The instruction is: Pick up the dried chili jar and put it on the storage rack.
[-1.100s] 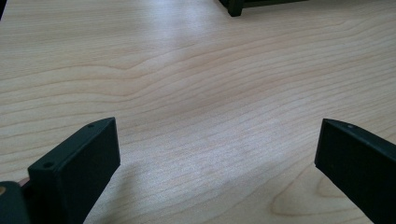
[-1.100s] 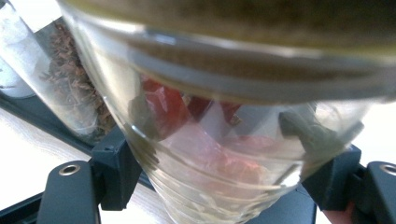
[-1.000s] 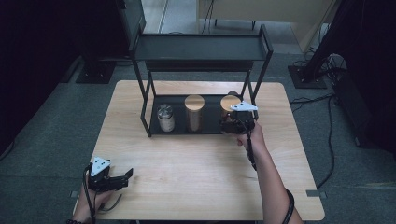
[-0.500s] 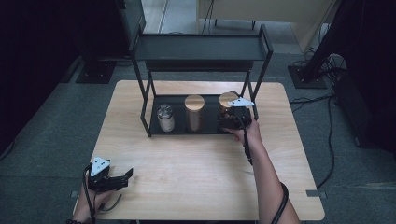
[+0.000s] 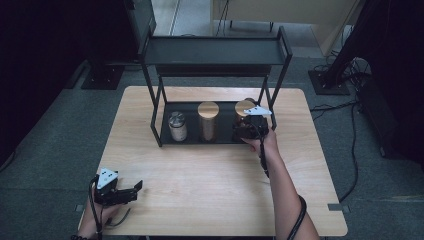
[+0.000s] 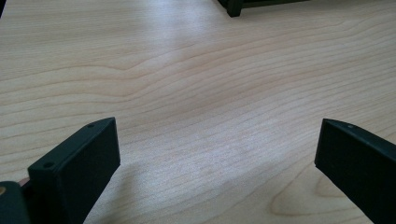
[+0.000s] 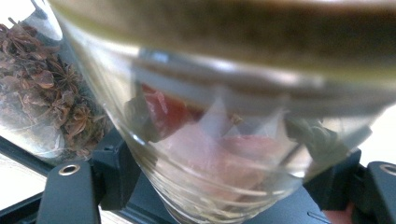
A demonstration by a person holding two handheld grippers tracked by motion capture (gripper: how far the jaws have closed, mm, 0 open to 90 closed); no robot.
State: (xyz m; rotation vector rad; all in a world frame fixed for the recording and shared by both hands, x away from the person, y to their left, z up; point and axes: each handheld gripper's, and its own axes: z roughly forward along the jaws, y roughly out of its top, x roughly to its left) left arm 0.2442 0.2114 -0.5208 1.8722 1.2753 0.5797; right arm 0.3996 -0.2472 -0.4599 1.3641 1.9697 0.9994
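A glass jar (image 5: pixel 244 107) with a wooden lid stands at the right end of the black rack's bottom tray (image 5: pixel 195 140). My right gripper (image 5: pixel 246 126) is shut on it. In the right gripper view the jar (image 7: pixel 219 140) looms tilted between the jaws, with reddish and pale pieces inside, and my right gripper (image 7: pixel 224 191) clasps its lower part. My left gripper (image 5: pixel 133 190) rests at the table's front left corner. Its jaws stand wide open over bare wood, and my left gripper (image 6: pixel 217 154) has nothing between them.
A tall wooden-lidded jar (image 5: pixel 208 120) of star anise (image 7: pixel 42 102) stands in the middle of the tray, and a small metal-lidded jar (image 5: pixel 177 126) stands at its left. The rack's upper shelf (image 5: pixel 215 50) overhangs them. The wooden table (image 5: pixel 210 190) ends at dark floor.
My right gripper has shifted slightly left and farther in toward the rack, with the jar in it. The left gripper has not moved.
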